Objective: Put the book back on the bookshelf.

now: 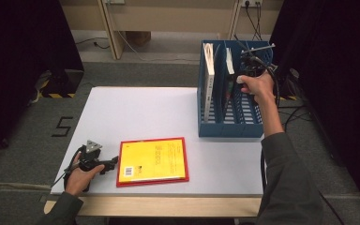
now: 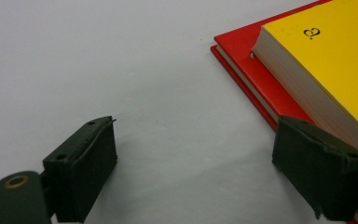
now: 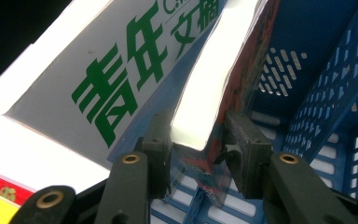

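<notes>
1. While the right tool reaches down into the blue file rack at the far right of the bench, its jaws straddle the top edge of a thin book standing in the middle compartment; the right gripper view shows the black pads close on either side of the white page block and dark red cover, seemingly touching it, so the hold reads as a light pinch rather than a firm clamp.
2. To seat the book well, the hand should probably keep it upright and parallel to the divider, lower it until its bottom edge rests on the slotted floor, and only then let the jaws part, drawing straight up so the pads do not drag the cover.
3. A taller white book with green lettering stands in the compartment to the left, just beside the held one; a sideways nudge could tip either.
4. The left tool rests at the near left of the bench, jaws wide apart and holding nothing, one pad against the corner of the stack where a yellow book lies on a red book, the likely next pick.
</notes>
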Demonstrator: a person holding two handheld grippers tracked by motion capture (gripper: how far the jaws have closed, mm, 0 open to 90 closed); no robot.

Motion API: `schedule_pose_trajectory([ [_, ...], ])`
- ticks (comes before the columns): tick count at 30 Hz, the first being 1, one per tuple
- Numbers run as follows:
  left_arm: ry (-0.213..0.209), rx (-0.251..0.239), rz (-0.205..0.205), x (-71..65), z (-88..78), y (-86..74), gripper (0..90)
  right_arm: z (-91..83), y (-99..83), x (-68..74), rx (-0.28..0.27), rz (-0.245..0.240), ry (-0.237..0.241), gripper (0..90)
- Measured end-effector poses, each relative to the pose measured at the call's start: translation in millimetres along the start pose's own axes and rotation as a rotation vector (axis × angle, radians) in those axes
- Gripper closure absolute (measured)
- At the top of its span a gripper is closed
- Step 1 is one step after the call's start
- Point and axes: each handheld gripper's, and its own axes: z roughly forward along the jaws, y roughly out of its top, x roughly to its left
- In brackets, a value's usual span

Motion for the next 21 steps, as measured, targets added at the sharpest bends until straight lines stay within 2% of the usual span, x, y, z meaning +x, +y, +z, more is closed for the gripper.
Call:
schedule_pose_trajectory([
  [7, 0.0, -0.002, -0.002, 0.1, 0.1, -0.1, 12.4, -0.8, 1.1, -0.4, -0.001, 0.01, 0.007, 58.6],
  [9, 0.0, -0.002, -0.002, 0.2, 0.1, -0.1, 12.4, -3.8, 0.4, -1.2, -0.003, 0.017, 0.015, 53.7],
  [14, -0.001, -0.001, 0.0, 0.3, 0.0, -0.1, 12.4, -11.3, -0.6, -3.2, -0.016, 0.038, -0.003, 43.5],
  [19, -0.001, -0.003, -0.002, 0.2, 0.1, -0.2, 12.5, -26.7, -5.9, -2.3, -0.057, 0.026, 0.002, 39.8],
  [21, 0.0, -0.002, 0.0, 0.3, 0.0, -0.2, 12.5, -32.1, -10.9, -2.6, -0.081, 0.013, 0.017, 39.6],
])
